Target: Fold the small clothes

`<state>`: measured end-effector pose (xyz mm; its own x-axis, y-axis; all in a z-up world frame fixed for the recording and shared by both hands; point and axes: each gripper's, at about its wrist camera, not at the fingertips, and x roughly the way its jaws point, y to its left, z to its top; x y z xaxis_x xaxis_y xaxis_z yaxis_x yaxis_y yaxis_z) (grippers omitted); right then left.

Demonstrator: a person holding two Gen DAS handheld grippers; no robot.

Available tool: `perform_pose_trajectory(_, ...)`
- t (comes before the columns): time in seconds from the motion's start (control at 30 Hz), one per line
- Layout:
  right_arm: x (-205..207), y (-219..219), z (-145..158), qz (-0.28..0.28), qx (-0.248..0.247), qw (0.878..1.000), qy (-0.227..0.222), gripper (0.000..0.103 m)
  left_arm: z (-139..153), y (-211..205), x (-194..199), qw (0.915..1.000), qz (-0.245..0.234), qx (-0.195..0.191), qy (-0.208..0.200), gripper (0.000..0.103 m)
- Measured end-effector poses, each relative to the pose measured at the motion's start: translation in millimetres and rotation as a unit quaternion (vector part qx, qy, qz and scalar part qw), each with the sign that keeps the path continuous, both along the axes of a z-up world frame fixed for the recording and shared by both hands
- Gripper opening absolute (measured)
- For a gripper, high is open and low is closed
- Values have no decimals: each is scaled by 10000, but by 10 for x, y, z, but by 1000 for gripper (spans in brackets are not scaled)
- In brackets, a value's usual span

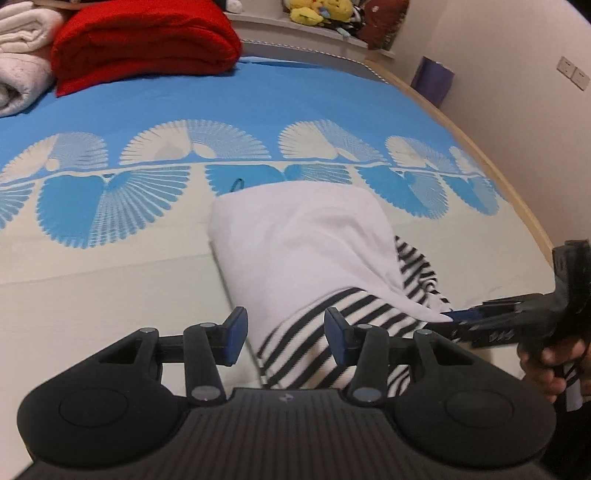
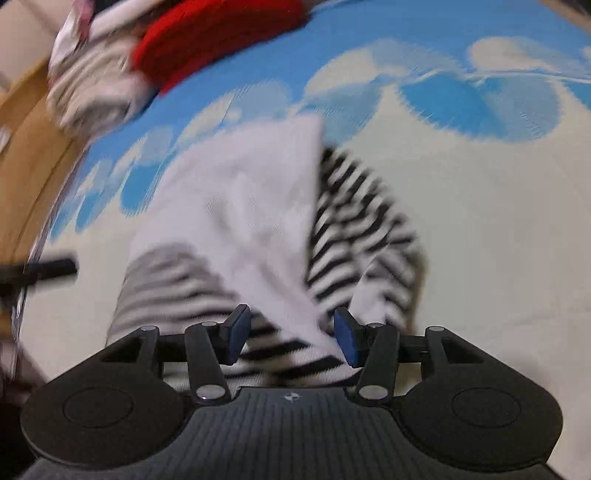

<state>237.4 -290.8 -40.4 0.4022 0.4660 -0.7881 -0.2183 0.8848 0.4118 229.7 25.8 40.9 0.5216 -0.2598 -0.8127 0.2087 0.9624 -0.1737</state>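
A small garment (image 1: 306, 251), white with black-and-white striped parts, lies on the bed, its white part folded over the stripes. My left gripper (image 1: 286, 336) is open just above its near striped edge, holding nothing. My right gripper (image 1: 452, 321) comes in from the right, its tips at the garment's white right corner. In the blurred right wrist view the same garment (image 2: 243, 206) fills the middle and my right gripper (image 2: 291, 338) is open, its jaws either side of the cloth's near edge.
The bed sheet (image 1: 110, 288) is cream with blue fan patterns. A folded red blanket (image 1: 144, 40) and white towels (image 1: 22, 48) lie at the far left. Plush toys (image 1: 321, 13) sit on the headboard shelf. The bed's wooden edge (image 1: 517, 199) runs along the right.
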Motion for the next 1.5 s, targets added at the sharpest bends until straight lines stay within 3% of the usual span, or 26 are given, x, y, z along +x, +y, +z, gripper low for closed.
perform_pose_trajectory(0.03,-24,50,-15,118,-218,9997,-38,40,-10,-35,-2,10000,-70,-7,39,50)
perform_pose_trajectory(0.07,-55,72,-7,214,-380,9990,-80,19,-36,-73,-1,9998,-157,-11,88,50)
perform_pose_trajectory(0.1,-88,47,22,258,-275,9993,-75,9,-64,-120,-7,9995,-268,14,137,50)
perform_pose_trajectory(0.2,-216,-202,377,45,500,9972,-555,8,-67,-280,-85,9977,-659,63,118,50)
perform_pose_trajectory(0.3,-442,-562,749,-130,1555,9820,-1067,7,-103,-418,-148,9931,-1162,-46,129,50)
perform_pose_trajectory(0.33,-528,-613,813,-71,1560,9803,-1207,7,-174,-484,-159,9903,-1362,11,261,50)
perform_pose_trajectory(0.4,-635,-608,778,252,1155,9861,-1172,7,-417,-636,-170,9819,-1711,465,671,51)
perform_pose_trajectory(0.47,-611,-491,510,529,180,9966,-608,7,-709,-808,-219,9657,-2111,1162,968,54)
perform_pose_trajectory(0.53,-537,-335,103,603,-987,9932,113,7,-859,-914,-280,9533,-2350,1639,954,56)
perform_pose_trajectory(0.57,-518,-292,-27,698,-1301,9885,337,7,-866,-927,-285,9521,-2366,1693,937,56)
perform_pose_trajectory(0.63,-473,-296,-37,734,-1424,9867,271,8,-828,-887,-247,9568,-2222,1573,1021,57)
perform_pose_trajectory(0.73,-348,-595,328,-180,-269,9988,-374,13,-707,-800,-216,9625,-2178,1270,998,57)
perform_pose_trajectory(0.77,-294,-706,404,-516,163,9969,-564,22,-633,-742,-184,9679,-2077,1099,890,57)
perform_pose_trajectory(0.87,-112,-898,398,-1385,993,9821,-806,32,-453,-498,-58,9848,-1508,643,583,57)
perform_pose_trajectory(1.0,204,-837,109,-1764,1095,9767,-539,33,-356,-370,28,9933,-844,762,220,57)
perform_pose_trajectory(1.13,467,-694,-121,-1847,1222,9747,-302,50,-289,-438,57,9943,-754,749,13,56)
perform_pose_trajectory(1.23,644,-574,-264,-1758,1230,9766,-129,51,-290,-492,58,9936,-818,775,-13,57)
perform_pose_trajectory(1.3,680,-499,-284,-1657,1205,9787,-122,44,-293,-516,75,9933,-829,804,0,57)
perform_pose_trajectory(1.33,702,-461,-303,-1585,1210,9799,-90,15,-301,-505,101,9933,-837,802,-4,57)
perform_pose_trajectory(1.37,723,-415,-304,-1480,1206,9816,-88,3,-320,-501,123,9932,-845,798,-9,56)
perform_pose_trajectory(1.43,707,-377,-196,-1449,1101,9825,-402,2,-334,-499,101,9935,-847,761,-33,56)
perform_pose_trajectory(1.5,672,-466,-56,-1671,1299,9746,-737,1,-328,-516,100,9940,-872,662,-39,56)
